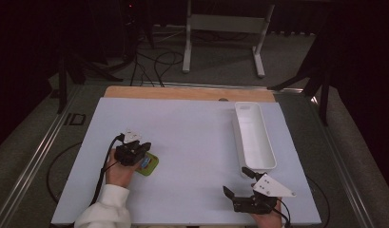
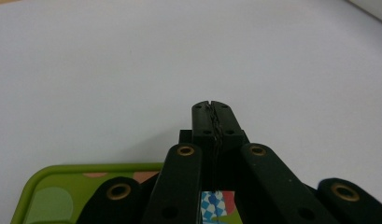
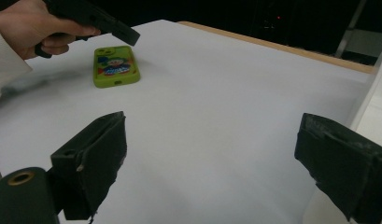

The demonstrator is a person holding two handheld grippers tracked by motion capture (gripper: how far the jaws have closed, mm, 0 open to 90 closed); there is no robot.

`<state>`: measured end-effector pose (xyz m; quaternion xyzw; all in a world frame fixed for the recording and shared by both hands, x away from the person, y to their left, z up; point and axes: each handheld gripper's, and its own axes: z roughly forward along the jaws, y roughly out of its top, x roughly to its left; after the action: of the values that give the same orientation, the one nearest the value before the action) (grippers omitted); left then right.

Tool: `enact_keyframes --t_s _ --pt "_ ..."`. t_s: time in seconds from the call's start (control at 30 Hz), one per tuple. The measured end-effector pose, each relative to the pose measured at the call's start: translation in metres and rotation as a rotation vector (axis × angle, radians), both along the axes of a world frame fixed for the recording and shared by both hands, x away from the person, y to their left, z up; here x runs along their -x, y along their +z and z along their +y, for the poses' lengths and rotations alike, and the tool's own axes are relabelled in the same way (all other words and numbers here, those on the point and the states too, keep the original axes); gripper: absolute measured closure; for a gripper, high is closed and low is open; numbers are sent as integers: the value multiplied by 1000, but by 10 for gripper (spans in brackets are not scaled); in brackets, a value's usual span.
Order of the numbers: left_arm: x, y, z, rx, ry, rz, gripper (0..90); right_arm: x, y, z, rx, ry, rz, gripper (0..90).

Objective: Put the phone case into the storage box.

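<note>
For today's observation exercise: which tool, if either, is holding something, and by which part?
Nothing is held. The left tool is shut on nothing above the green phone case, which lies flat on the table; the right tool is open.

surface: pale white board [image 1: 197,142] laid over a wooden table [image 1: 182,92]
near left: green phone case [image 1: 148,165] lying flat, printed side up
far right: long white tray [image 1: 253,135] resting on board

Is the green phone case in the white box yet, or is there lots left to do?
Nothing looks done: the green phone case lies flat on the table. The left gripper hovers shut above it, holding nothing. The white box sits unfilled; the right gripper waits open.
</note>
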<state>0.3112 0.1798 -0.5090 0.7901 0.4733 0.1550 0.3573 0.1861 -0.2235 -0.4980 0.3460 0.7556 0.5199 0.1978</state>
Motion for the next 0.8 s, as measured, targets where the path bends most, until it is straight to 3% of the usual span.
enact_keyframes --t_s 0.57,0.8 --pt "-13 -12 -8 -42 18 30 900 0 0 0 0 -3 2 93" --pt "-14 -17 -13 -36 2 50 899 0 0 1 2 -3 1 93"
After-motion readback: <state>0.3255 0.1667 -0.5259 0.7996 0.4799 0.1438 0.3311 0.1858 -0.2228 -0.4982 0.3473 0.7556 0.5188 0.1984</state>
